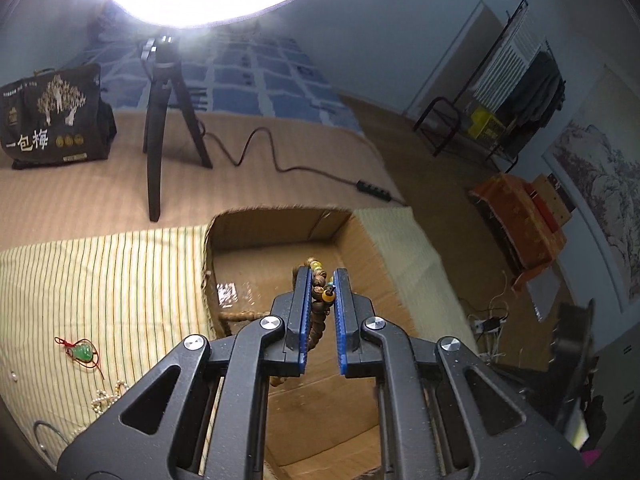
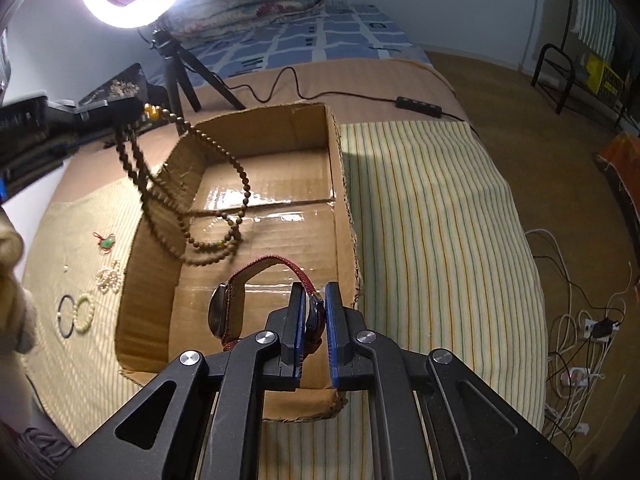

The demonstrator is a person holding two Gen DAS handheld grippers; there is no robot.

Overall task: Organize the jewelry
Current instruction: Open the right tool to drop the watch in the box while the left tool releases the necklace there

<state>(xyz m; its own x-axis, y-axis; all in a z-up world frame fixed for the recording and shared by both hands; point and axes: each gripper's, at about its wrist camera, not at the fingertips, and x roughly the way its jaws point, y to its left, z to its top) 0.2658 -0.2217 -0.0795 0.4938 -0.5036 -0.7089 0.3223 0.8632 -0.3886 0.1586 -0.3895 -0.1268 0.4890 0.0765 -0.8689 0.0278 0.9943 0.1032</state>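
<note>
My left gripper (image 1: 322, 280) is shut on a long brown bead necklace (image 1: 319, 294) and holds it over the open cardboard box (image 1: 280, 224). In the right wrist view the necklace (image 2: 200, 216) hangs in loops from that gripper (image 2: 138, 110), its lower end down inside the box (image 2: 336, 184). My right gripper (image 2: 313, 300) is shut on a watch with a red strap (image 2: 260, 266), held above the near part of the box. A green pendant on red cord (image 1: 82, 352) and pearl beads (image 1: 106, 398) lie on the striped cloth, left of the box.
A ring light on a black tripod (image 1: 160, 128) stands behind the box, its cable (image 1: 280, 168) running right. A dark printed bag (image 1: 52, 116) sits far left. A black ring and a white bead bracelet (image 2: 84, 314) lie on the cloth. The bed edge drops to the floor with cables (image 2: 580, 328).
</note>
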